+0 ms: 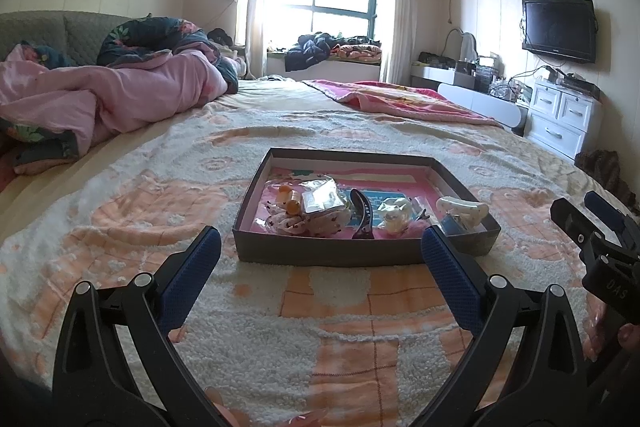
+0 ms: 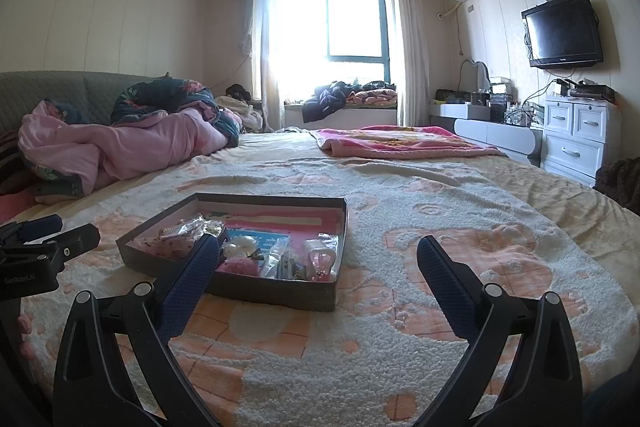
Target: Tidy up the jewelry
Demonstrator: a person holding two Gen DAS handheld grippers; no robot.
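**Both grippers spread wide before the jewelry tray**

I see my left gripper with its blue-padded fingers wide apart and holding nothing, low in the left wrist frame. Centred just past them sits the shallow dark cardboard tray with a pink lining, resting on the cream and peach fleece bedspread. Inside it lie a black curved hair clip, a clear plastic pouch and a white chunky hair claw.

My right gripper is likewise wide and empty; in the right wrist frame the tray lies left of centre, partly behind the left-hand finger. A pink crumpled quilt is at mid left.
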